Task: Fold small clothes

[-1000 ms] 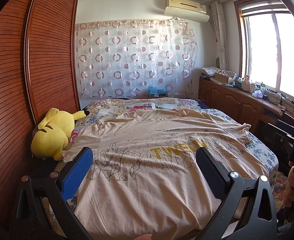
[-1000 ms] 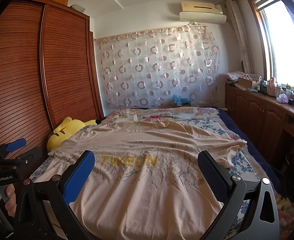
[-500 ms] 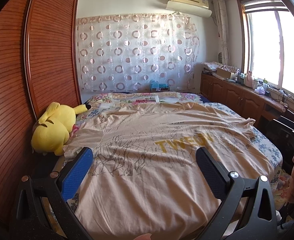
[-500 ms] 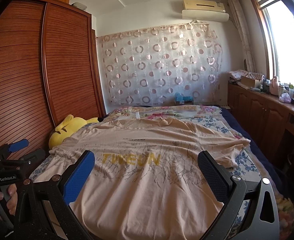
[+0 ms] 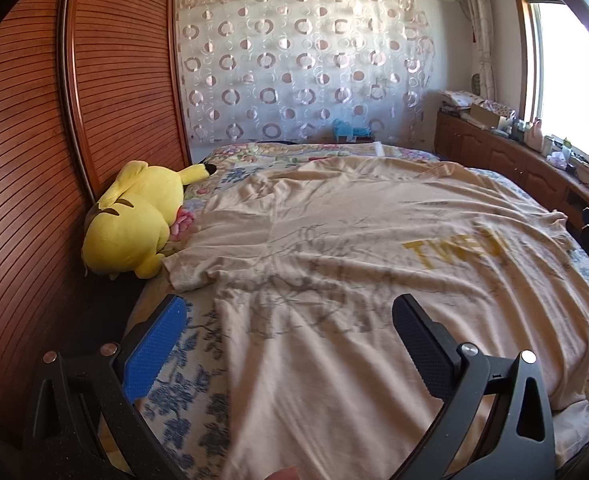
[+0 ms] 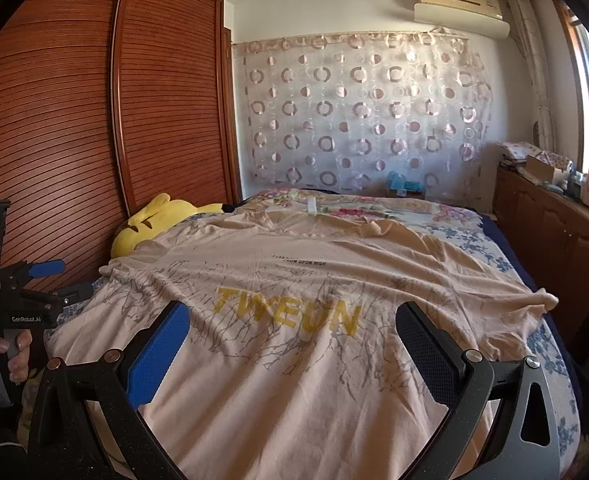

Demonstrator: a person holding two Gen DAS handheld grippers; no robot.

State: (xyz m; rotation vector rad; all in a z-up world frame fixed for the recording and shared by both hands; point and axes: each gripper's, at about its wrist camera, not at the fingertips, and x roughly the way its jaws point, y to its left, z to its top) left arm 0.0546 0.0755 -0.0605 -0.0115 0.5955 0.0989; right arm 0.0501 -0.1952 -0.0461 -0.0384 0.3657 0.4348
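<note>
Since a second ago my left gripper (image 5: pixel 288 344) has swung toward the left edge of the bed and dipped lower, so the shirt's left sleeve and the flowered bedsheet (image 5: pixel 182 380) now show beside its blue finger; my right gripper (image 6: pixel 292 346) has barely shifted and keeps looking straight up the shirt.

Both sets of tongs are spread wide apart and hold nothing. In the left wrist view, the blue pad (image 5: pixel 154 350) hangs over the flowered sheet just off the shirt's left side, while the black pad (image 5: pixel 422 346) hangs over the shirt's lower body. In the right wrist view, both pads frame the shirt's lower half, with its hem running beneath and past them toward me.

The peach T-shirt (image 6: pixel 294 300) lies face up and spread flat across the bed, sleeves out to each side, collar at the far end. Yellow letters reading "TWEUN" (image 6: pixel 288 314) cross its chest above a grey branch print. The cloth is lightly wrinkled.

My left hand (image 6: pixel 4 354) grips its tool handle at the left of the right wrist view.

A yellow Pikachu plush (image 5: pixel 138 226) lies beside the left sleeve, against a slatted wooden wardrobe (image 6: pixel 94 120). Beyond the bed hangs a sheer curtain with circles (image 6: pixel 366 112).
</note>
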